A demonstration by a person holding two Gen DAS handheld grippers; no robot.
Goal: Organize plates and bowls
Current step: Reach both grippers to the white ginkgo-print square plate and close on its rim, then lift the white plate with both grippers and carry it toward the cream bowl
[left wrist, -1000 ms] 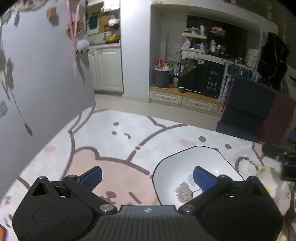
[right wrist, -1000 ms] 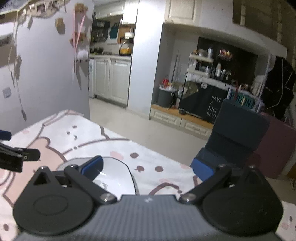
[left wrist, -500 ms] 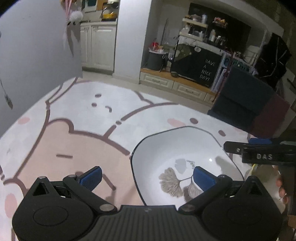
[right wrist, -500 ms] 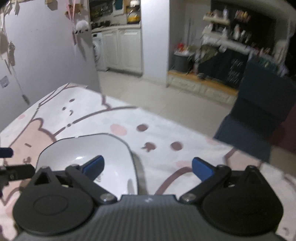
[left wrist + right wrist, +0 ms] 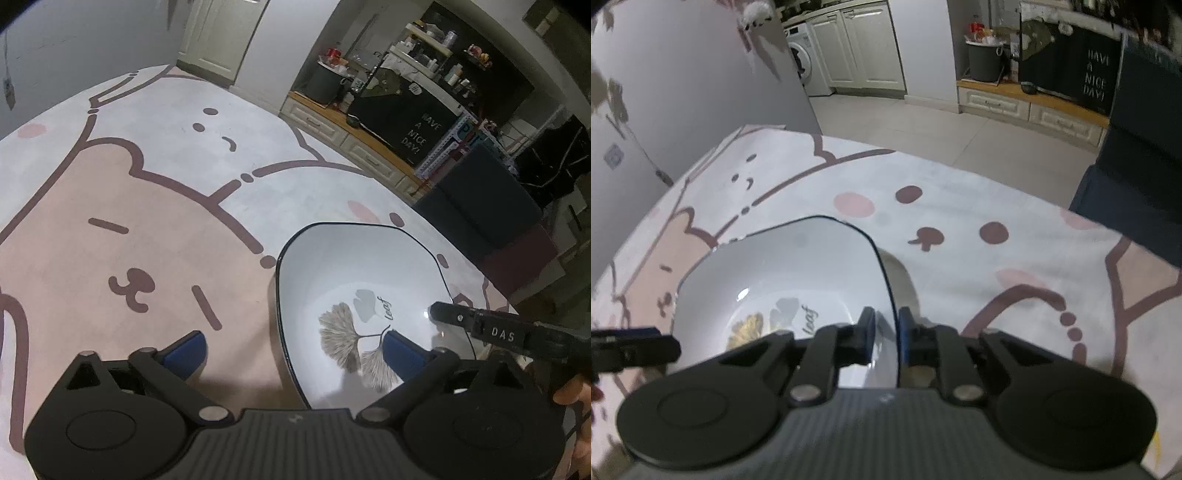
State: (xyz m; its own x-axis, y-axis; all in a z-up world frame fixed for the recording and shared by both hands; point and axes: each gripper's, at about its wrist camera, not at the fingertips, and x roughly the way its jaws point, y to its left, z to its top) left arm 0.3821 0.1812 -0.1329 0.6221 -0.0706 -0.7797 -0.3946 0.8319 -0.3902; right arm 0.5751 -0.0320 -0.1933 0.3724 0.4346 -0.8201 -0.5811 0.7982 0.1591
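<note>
A white bowl with a dark rim and a leaf print sits on the bear-pattern tablecloth. My left gripper is open, its right finger inside the bowl's near part and its left finger outside the rim. In the right wrist view the same bowl lies at lower left. My right gripper is shut on the bowl's right rim, one pad inside and one outside. The right gripper's finger also shows in the left wrist view, reaching over the bowl's right edge.
The tablecloth covers the table; its far edge drops to a tiled floor. A grey wall panel stands at the left. A dark chair stands beyond the table's right side. Cabinets and shelves are far behind.
My right gripper has closed from open onto the bowl's right rim. Both cameras have dropped lower and closer to the bowl. The left gripper stays open.
</note>
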